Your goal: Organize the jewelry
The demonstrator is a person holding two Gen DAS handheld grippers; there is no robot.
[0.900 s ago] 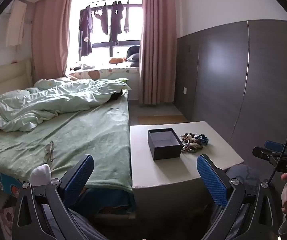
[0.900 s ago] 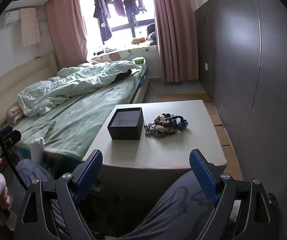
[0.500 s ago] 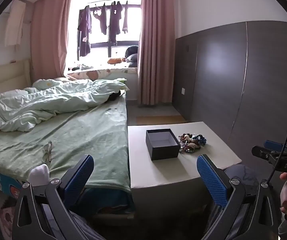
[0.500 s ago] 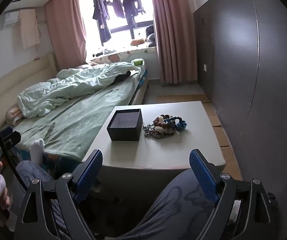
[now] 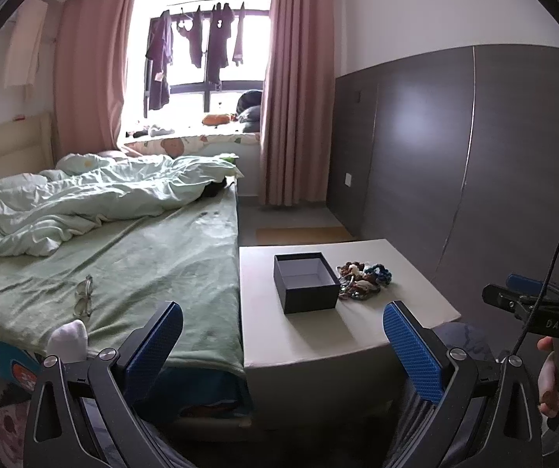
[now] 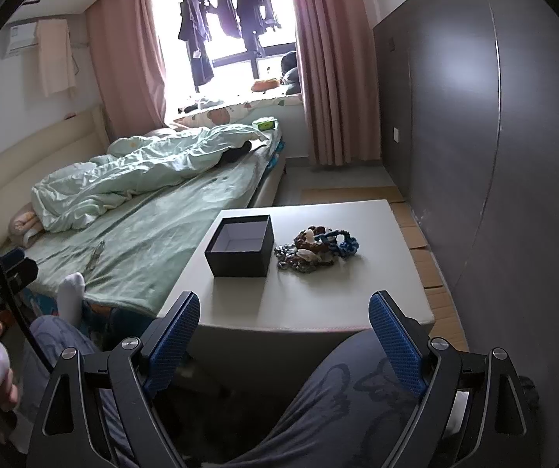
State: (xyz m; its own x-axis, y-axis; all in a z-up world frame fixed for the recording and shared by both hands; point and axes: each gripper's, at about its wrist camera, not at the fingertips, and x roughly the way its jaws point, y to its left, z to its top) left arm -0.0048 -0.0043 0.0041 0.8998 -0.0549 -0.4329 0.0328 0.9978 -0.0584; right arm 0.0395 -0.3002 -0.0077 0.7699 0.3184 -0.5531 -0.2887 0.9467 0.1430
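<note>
1. Left claw (image 5: 282, 339) is spread wide with nothing between its blue pads, hanging short of the near edge of the bench (image 5: 303, 345).
2. Right claw (image 6: 284, 329) is spread too and empty, hovering over the person's knee (image 6: 342, 401) just short of the bench's near edge.
3. The black box (image 6: 239, 245) sits open on the bench with no lid on it, and its pale inside looks bare.
4. The jewelry pile (image 6: 315, 249) is at 3 o'clock from the box, just beside it. From the left view the heap looks like it touches the box's right wall; from the right view there's a thin gap, so I can't say for sure.
5. The pile is a tangle of brown beads, white bits, greyish strands and a chunky blue chain on its right end.
6. At 9 o'clock from the bench is the bed (image 5: 143, 269) with a green sheet, a crumpled pale quilt (image 5: 96, 199) and a pair of glasses (image 5: 83, 297) lying on it.
7. A foot in a white sock (image 6: 72, 290) rests at the bed's near edge.
</note>
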